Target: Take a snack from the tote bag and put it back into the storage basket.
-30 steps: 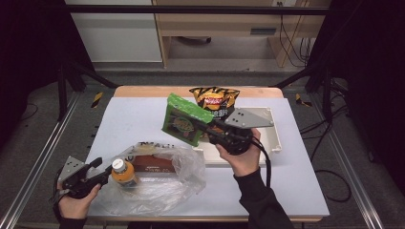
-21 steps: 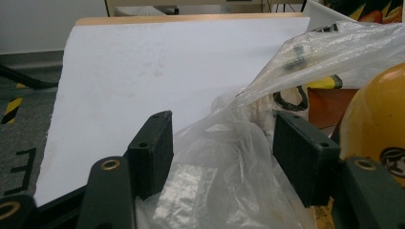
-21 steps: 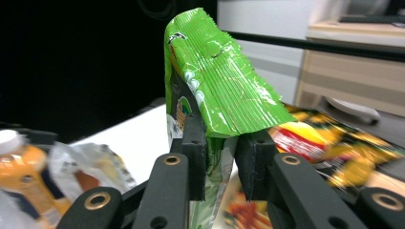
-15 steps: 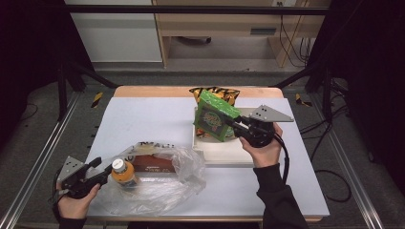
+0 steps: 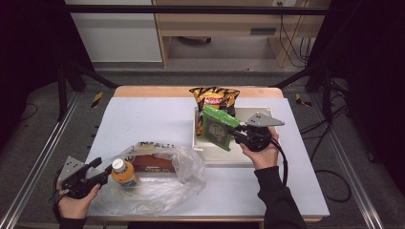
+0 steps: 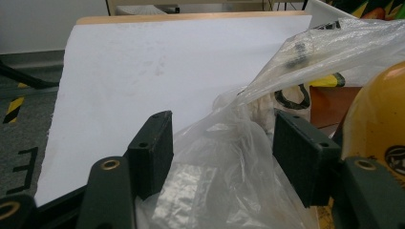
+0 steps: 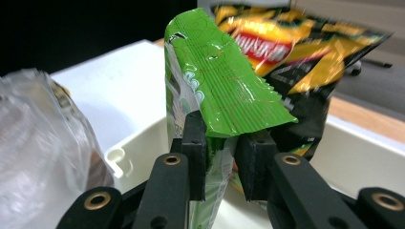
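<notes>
Unpacking of the plastic bag (image 5: 157, 179) looks to be the work in hand, with snacks going into the white tray (image 5: 248, 157). Right gripper (image 5: 235, 133) is clenched on the sealed end of the green snack packet (image 5: 217, 129), which the right gripper view shows pinched between the jaws (image 7: 210, 90); the packet hangs over the tray's left part, just in front of the orange chip bag (image 5: 215, 98) that stands at the tray's far end. Left gripper (image 5: 98, 174) rests at the bag's near left edge, jaws apart with loose plastic film (image 6: 224, 162) lying between them, not pressed. An orange-capped bottle (image 5: 123, 172) sits in the bag just beside it. Next move, as I judge it: lower the packet into the tray beside the chip bag, then let go without knocking the chips over
</notes>
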{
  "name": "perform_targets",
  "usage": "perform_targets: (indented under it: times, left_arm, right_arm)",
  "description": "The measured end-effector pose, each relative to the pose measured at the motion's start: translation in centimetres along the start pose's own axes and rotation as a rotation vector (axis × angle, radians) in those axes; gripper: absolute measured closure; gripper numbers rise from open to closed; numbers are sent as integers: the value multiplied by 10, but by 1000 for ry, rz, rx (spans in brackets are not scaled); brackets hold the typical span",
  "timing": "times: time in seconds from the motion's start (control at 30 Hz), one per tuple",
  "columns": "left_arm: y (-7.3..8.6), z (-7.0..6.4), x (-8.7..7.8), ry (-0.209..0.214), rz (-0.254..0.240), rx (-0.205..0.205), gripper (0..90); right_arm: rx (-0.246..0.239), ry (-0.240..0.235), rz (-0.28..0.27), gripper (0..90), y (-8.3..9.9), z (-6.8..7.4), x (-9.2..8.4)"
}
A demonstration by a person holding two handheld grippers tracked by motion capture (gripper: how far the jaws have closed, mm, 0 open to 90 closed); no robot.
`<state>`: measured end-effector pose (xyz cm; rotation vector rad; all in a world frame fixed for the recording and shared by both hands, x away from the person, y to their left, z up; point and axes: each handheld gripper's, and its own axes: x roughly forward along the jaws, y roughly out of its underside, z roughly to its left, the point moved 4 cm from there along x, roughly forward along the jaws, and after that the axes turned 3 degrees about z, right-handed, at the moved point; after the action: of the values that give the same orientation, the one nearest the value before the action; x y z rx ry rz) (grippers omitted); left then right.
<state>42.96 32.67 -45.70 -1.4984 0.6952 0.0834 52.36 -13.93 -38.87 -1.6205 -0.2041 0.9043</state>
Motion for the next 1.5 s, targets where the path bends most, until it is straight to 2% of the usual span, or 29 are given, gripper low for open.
perform_targets:
  times: [0.17, 0.47, 0.7, 1.0, 1.17, 1.33, 1.4, 1.5]
  left_arm:
    - [0, 0, 0, 0, -1, 0, 388]
    - [1, 0, 1, -2, 5, 3, 388]
    - [1, -1, 2, -1, 7, 3, 388]
    - [2, -1, 2, -2, 13, 4, 388]
    - [2, -1, 2, -2, 12, 2, 388]
    - [2, 0, 2, -2, 14, 2, 388]
    - [2, -1, 3, -2, 13, 2, 388]
    - [2, -1, 3, -3, 15, 4, 388]
  right_arm:
    - [4, -20, 45, 753, 9, 1, 16]
    - [2, -23, 100, 751, 18, -2, 38]
    - [26, -19, 85, 739, 19, -5, 46]
    - [59, 68, 57, 653, 21, -7, 56]
    - [70, 116, 65, 542, 24, -8, 60]
    - [76, 134, 67, 469, 24, -8, 55]
    - [88, 148, 53, 466, 26, -8, 51]
    - [108, 162, 61, 467, 31, -10, 46]
